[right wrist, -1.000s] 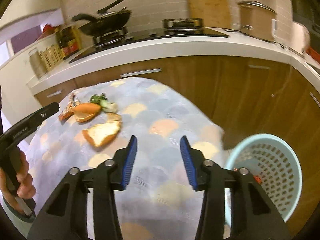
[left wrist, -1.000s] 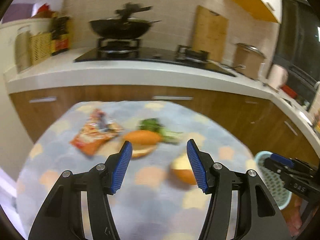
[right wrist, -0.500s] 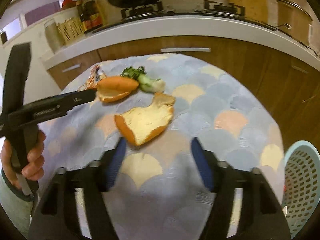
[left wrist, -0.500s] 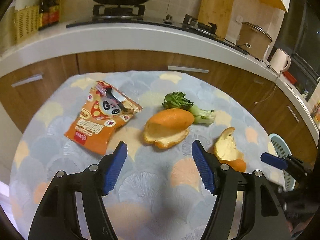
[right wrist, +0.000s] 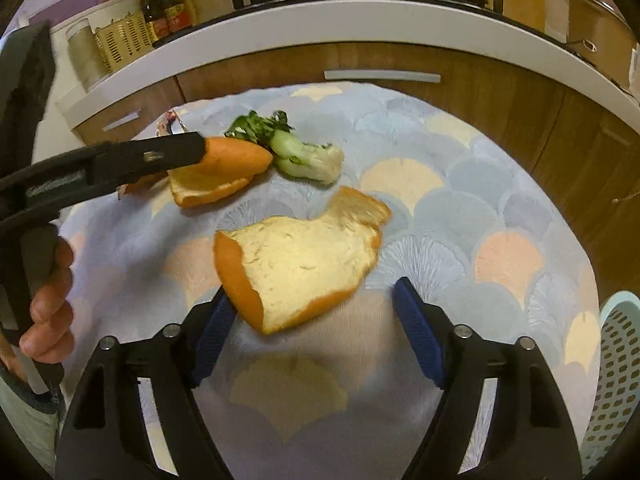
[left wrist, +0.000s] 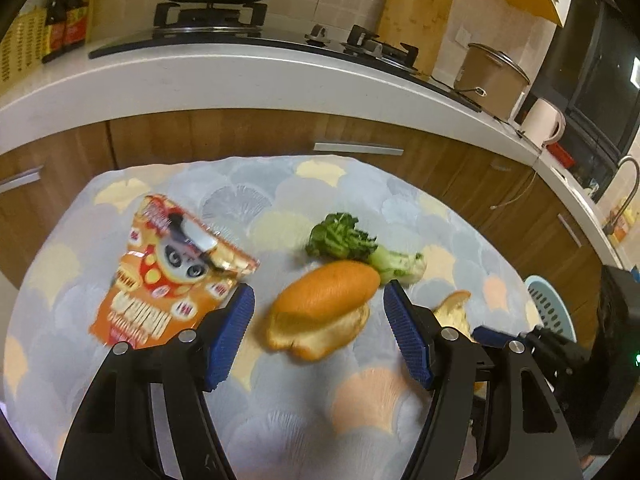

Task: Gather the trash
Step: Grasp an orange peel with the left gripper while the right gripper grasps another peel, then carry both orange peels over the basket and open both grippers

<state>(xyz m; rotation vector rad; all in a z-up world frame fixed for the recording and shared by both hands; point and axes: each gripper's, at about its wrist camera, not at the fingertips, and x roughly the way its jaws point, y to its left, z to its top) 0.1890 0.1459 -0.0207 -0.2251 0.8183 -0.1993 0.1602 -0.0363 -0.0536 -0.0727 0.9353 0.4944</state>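
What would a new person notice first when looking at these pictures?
Two orange peels lie mid-table on the scallop-patterned cloth: the curled orange peel between the open left tongs, and the flat orange peel just ahead of the open right tongs. An orange snack bag lies left, a green vegetable stub behind.

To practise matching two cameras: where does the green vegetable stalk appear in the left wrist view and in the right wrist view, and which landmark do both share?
Left wrist view: the green vegetable stalk lies right of centre, just behind the domed orange peel.
Right wrist view: the stalk lies upper centre, right of that same peel.
Shared landmark: the domed orange peel, touching or nearly touching the stalk in both views.
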